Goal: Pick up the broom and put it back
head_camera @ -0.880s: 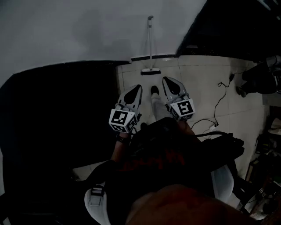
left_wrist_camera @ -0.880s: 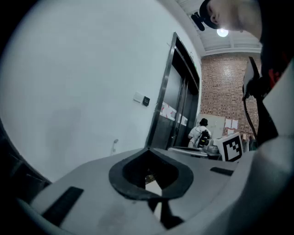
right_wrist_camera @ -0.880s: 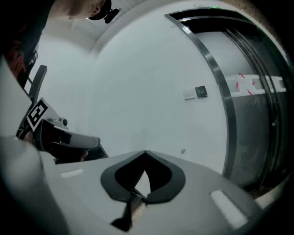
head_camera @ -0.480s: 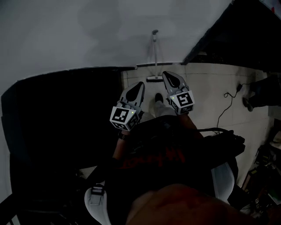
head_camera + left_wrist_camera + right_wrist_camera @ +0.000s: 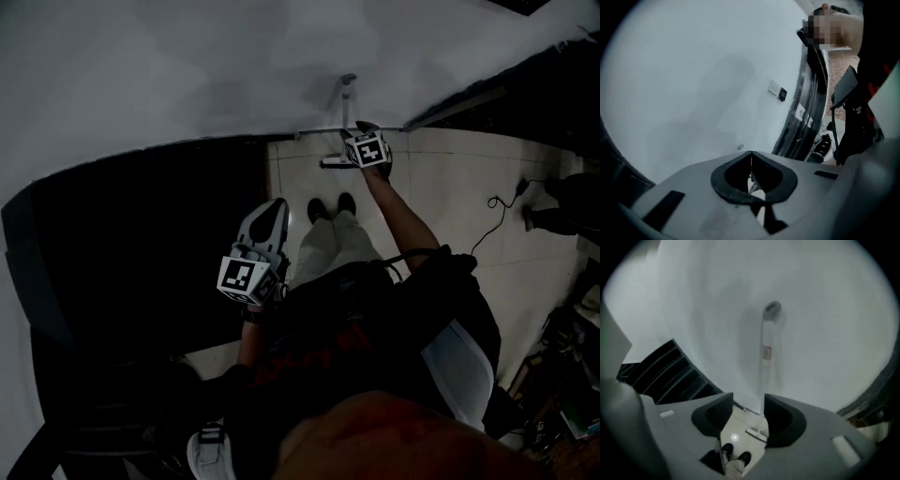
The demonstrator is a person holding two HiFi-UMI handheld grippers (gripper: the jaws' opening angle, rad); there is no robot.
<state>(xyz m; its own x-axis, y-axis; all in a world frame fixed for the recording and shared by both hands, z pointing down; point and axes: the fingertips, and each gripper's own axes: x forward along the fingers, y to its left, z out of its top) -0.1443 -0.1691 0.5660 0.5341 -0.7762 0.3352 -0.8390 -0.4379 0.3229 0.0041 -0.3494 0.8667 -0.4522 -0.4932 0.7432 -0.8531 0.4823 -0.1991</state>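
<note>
The broom stands against the white wall, its pale handle (image 5: 347, 98) upright and its flat head (image 5: 333, 162) on the tiled floor. My right gripper (image 5: 365, 127) is stretched out in front of me, right by the handle's lower part. In the right gripper view the handle (image 5: 766, 350) rises beyond the jaws, and the broom head (image 5: 757, 433) shows through the gap. The right gripper (image 5: 749, 401) is open, with nothing pressed between the pads. My left gripper (image 5: 269, 216) hangs back by my left side; its tips (image 5: 751, 157) meet, shut and empty.
A large dark unit (image 5: 141, 244) fills the left side up to the wall. My shoes (image 5: 328, 206) stand on the pale tiles just short of the broom. A cable (image 5: 492, 220) trails over the floor at the right. A black stand (image 5: 848, 112) and a dark door frame (image 5: 811, 108) show at the right of the left gripper view.
My right gripper has reached forward from beside my legs up to the broom handle. The wall and broom have come closer. The left gripper has stayed back near my side.
</note>
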